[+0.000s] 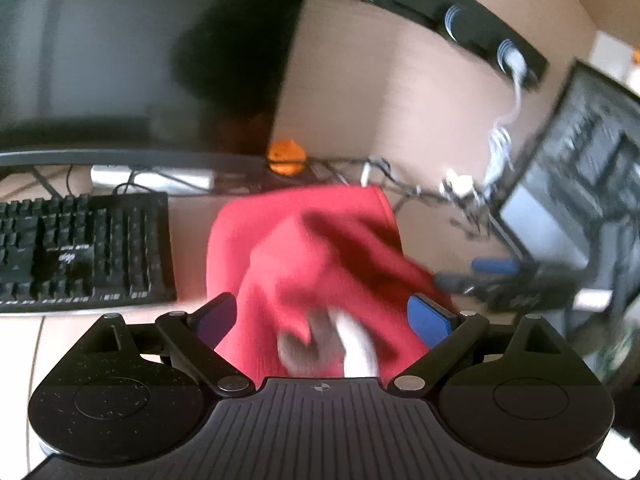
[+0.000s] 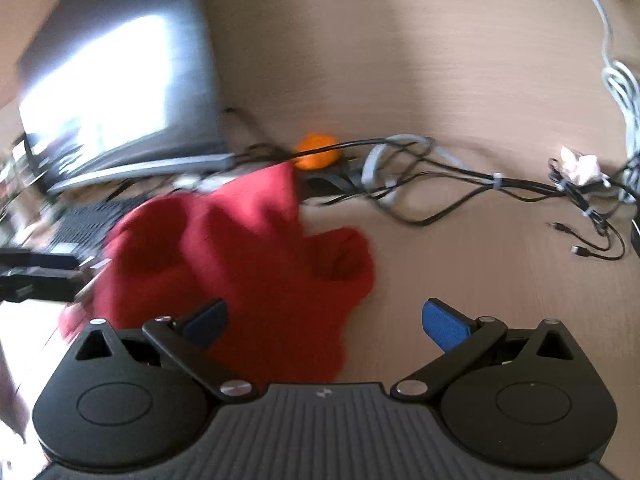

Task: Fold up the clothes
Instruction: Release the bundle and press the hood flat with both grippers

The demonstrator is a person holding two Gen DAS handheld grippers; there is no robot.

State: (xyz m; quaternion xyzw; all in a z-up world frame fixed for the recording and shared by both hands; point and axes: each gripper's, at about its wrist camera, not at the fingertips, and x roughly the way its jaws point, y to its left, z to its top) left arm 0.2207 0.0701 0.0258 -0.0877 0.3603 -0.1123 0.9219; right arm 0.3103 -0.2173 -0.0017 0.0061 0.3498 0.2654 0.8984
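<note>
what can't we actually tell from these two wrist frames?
- Left wrist: red garment is motion-blurred; its type and fold state are unreadable. The left tool body cuts off its near edge.
- Left wrist: the pale blurred shape against the cloth cannot be identified.
- Right wrist: garment's left part is smeared; the right tool covers its lower hem.
- Both: keyboard legends are too blurred to read.

My two grippers match: left gripper [image 1: 324,312] and right gripper [image 2: 325,322] have black ribbed bodies, silver pivot screws, round side housings and blue finger pads [image 2: 446,322]
</note>
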